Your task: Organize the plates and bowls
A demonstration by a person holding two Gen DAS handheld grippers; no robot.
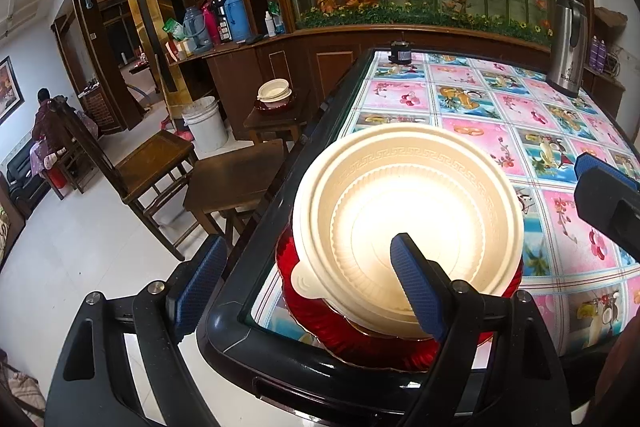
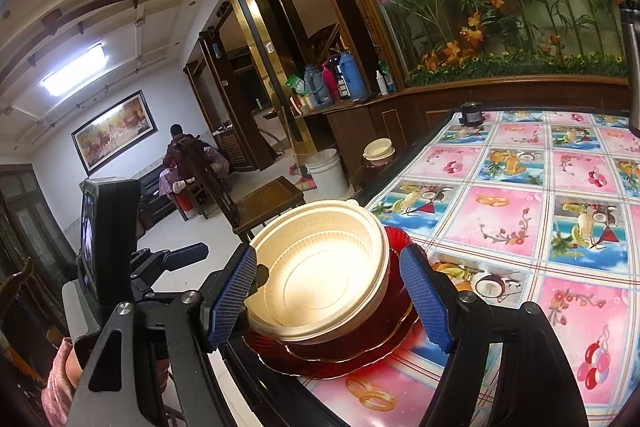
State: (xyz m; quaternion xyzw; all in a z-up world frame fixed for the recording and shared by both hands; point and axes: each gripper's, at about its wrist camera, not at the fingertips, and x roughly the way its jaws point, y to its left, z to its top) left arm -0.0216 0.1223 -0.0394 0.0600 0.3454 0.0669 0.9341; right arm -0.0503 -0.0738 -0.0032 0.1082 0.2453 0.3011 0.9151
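At the near corner of the table (image 1: 472, 115), the cream bowls (image 2: 320, 275) sit nested inside one another on stacked red plates (image 2: 344, 363) — one compact pile just inside the black table edge. The placement is judged deliberate: nesting by shape keeps the stack stable and small.

The right gripper (image 2: 332, 295) frames the bowls with its jaws apart. The blue pads flank the pile left and right; whether the left pad touches the rim cannot be told, and the right pad stands beside the red plates with no visible press. The left gripper (image 1: 308, 291) also stands with its jaws apart, one finger outside the table corner, the other over the bowl interior, straddling the near rim without clamping it. Both tools hover at the stack — a position judged suitable for steadying or lifting it.

Beyond the stack, the patterned tablecloth runs to a steel thermos (image 1: 568, 47) at the far edge.

Farther off, a second pile (image 1: 274, 93) of cream bowls on red dishes rests on a low wooden stool, well apart from the table.
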